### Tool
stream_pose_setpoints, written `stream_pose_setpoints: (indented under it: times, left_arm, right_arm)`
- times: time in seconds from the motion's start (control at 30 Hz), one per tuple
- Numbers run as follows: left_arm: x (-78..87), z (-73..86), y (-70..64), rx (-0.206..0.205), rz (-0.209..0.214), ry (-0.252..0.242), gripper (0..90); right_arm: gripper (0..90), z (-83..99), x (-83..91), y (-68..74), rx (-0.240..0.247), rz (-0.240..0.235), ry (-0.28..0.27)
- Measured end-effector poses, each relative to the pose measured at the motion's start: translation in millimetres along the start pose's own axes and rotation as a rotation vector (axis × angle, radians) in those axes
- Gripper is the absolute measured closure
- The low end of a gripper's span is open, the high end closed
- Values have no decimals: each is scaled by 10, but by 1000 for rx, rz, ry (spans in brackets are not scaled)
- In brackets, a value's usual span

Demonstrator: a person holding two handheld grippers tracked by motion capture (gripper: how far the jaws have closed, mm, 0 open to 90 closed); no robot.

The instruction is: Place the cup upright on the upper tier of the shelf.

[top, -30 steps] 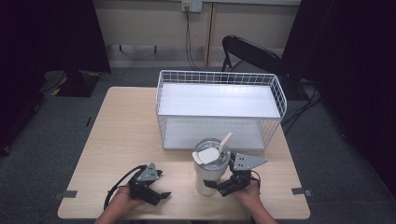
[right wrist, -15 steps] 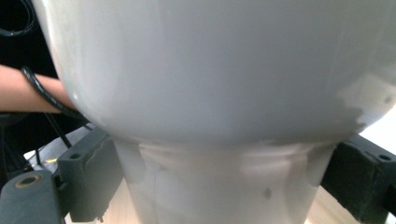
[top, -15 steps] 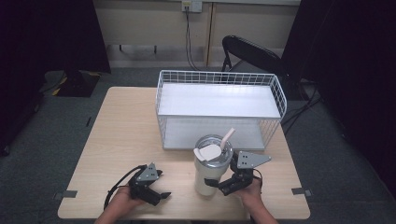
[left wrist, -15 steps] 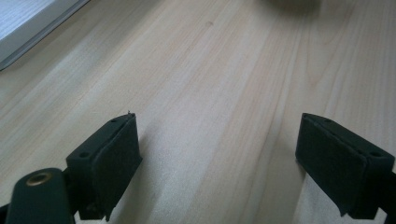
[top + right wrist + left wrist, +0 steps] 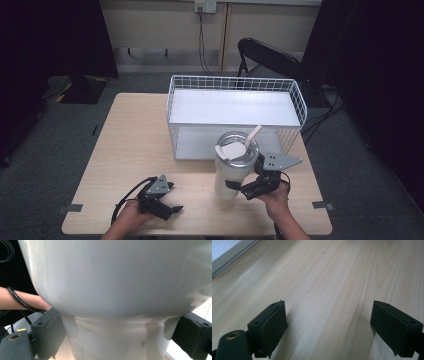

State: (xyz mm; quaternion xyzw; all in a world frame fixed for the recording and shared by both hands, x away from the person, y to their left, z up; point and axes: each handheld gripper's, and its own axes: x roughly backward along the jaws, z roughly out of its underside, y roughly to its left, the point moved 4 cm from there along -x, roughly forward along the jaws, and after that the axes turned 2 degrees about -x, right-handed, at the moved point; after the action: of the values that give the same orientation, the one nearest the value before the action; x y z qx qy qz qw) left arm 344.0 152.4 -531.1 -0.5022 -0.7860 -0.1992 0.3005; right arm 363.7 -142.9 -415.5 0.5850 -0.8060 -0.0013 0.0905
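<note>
A white tumbler [image 5: 231, 172] with a clear lid and a white straw is at the table's front right, just in front of the wire basket [image 5: 235, 82]. My right gripper [image 5: 239, 189] is shut on its narrow lower part. In the right gripper view the tumbler's body [image 5: 112, 290] looms close, with the right gripper [image 5: 122, 340] holding a jaw against each side of the base. My left gripper [image 5: 167, 210] rests low at the table's front left. In the left gripper view its jaws [image 5: 334, 325] stand open over bare wood.
The white wire basket takes up the back middle and right of the wooden table [image 5: 135, 140]; its white floor holds nothing. A black chair [image 5: 270, 57] stands behind the table. The left half of the tabletop is bare wood.
The tumbler, held in my right gripper, has risen slightly and shifted right and toward the basket. The left gripper has stayed put.
</note>
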Motion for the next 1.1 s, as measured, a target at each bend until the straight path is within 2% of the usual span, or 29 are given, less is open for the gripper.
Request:
stream_pose_setpoints:
  times: [0.43, 0.7, 1.1]
  left_arm:
    - [-2, -1, -2, 4, 0, -3, 130]
    - [0, 0, 0, 0, 0, 0, 130]
    - [0, 0, 0, -1, 0, 0, 130]
  right_arm:
    - [95, -208, 57, -45, 2, 10, -9]
    - [95, -320, 111, -103, -20, 22, -28]
    - [96, -500, 198, -185, -27, 46, -40]
